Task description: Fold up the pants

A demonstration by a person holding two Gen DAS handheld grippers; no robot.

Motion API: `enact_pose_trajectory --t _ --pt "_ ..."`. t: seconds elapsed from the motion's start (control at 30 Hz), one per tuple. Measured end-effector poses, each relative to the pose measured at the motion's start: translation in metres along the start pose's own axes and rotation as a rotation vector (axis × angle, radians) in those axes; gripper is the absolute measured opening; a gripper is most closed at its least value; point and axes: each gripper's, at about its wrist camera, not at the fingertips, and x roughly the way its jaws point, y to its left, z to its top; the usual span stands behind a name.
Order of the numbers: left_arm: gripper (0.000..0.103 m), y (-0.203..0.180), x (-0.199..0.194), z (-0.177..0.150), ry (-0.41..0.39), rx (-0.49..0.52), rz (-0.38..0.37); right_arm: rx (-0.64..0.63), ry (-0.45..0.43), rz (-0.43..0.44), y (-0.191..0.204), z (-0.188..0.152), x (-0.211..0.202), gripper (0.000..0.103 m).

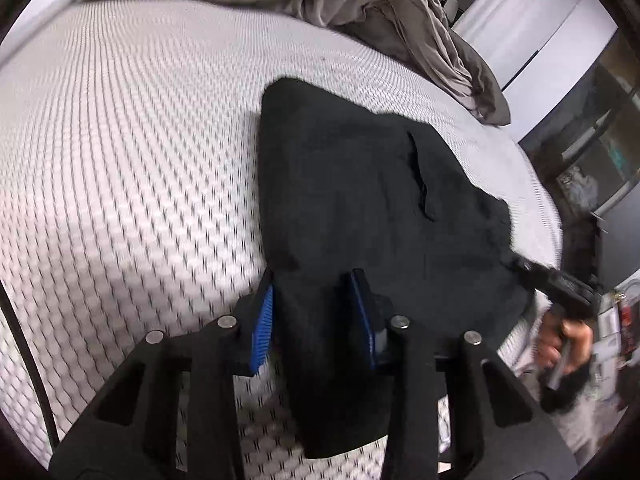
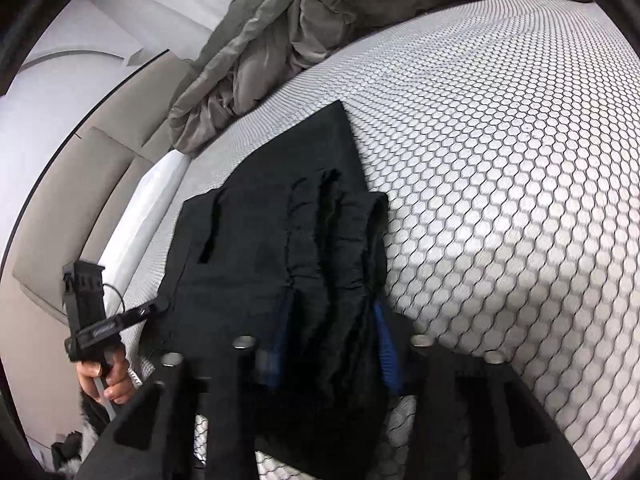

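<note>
While clamped by both tongs (image 1: pixel 314 312) (image 2: pixel 332 344) (blue-padded), black pants (image 1: pixel 360 184).

matt black cloth pants (image 1: pixel 360 184), honeycomb-textured mattress (image 1: pixel 120 140)

**Bedroom setting: bed surface and surroundings**

A mattress (image 1: pixel 120 140) covered in pale fabric with a dark honeycomb print fills both views. A rumpled grey-brown duvet (image 1: pixel 360 4) lies bunched along its far edge. Beyond the bed, the left wrist view shows a white wall panel (image 1: pixel 540 28) beside dark, cluttered shelving (image 1: pixel 592 152); the right wrist view shows a beige padded headboard (image 2: pixel 100 168) beneath a white wall (image 2: pixel 80 40).
</note>
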Motion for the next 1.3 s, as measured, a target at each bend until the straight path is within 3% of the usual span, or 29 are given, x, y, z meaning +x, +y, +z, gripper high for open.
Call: enact_pose_trajectory --t 0.2,0.4,0.57,0.73,0.77,0.83,0.87,0.9,1.03,1.17,1.3 --pt "0.031 -0.007 -0.003 0.006 -0.021 0.065 0.071 -0.021 -0.001 0.006 0.012 -0.014 -0.001 0.029" --pt "0.031 -0.017 0.015 0.030 -0.042 0.079 0.137 -0.031 -0.051 -0.074 0.018 0.022 0.025 0.028" --pt "0.031 -0.020 0.024 0.042 -0.045 0.082 0.153 -0.034 -0.043 -0.096 0.018 0.026 0.028 0.030" --pt "0.031 -0.038 0.015 0.043 -0.104 0.131 0.273 -0.202 -0.077 -0.252 0.044 0.021 0.018 0.077" --pt "0.035 -0.043 0.007 0.039 -0.127 0.144 0.278 -0.236 -0.084 -0.271 0.047 0.016 0.013 0.080" --pt "0.049 -0.055 -0.010 0.030 -0.159 0.159 0.268 -0.306 -0.114 -0.265 0.064 0.009 0.001 0.097" --pt "0.063 -0.062 -0.019 0.024 -0.176 0.167 0.271 -0.338 -0.136 -0.257 0.073 0.004 -0.007 0.100" --pt "0.075 -0.067 -0.026 0.020 -0.192 0.174 0.275 -0.357 -0.156 -0.250 0.080 0.000 -0.014 0.103" --pt "0.100 -0.091 -0.065 -0.007 -0.295 0.200 0.280 -0.417 -0.207 -0.211 0.107 -0.015 -0.037 0.103" --pt "0.102 -0.099 -0.094 -0.041 -0.373 0.183 0.272 -0.438 -0.235 -0.175 0.117 -0.031 -0.046 0.103" --pt "0.102 -0.107 -0.100 -0.056 -0.411 0.199 0.271 -0.432 -0.326 -0.137 0.110 -0.043 -0.057 0.103"
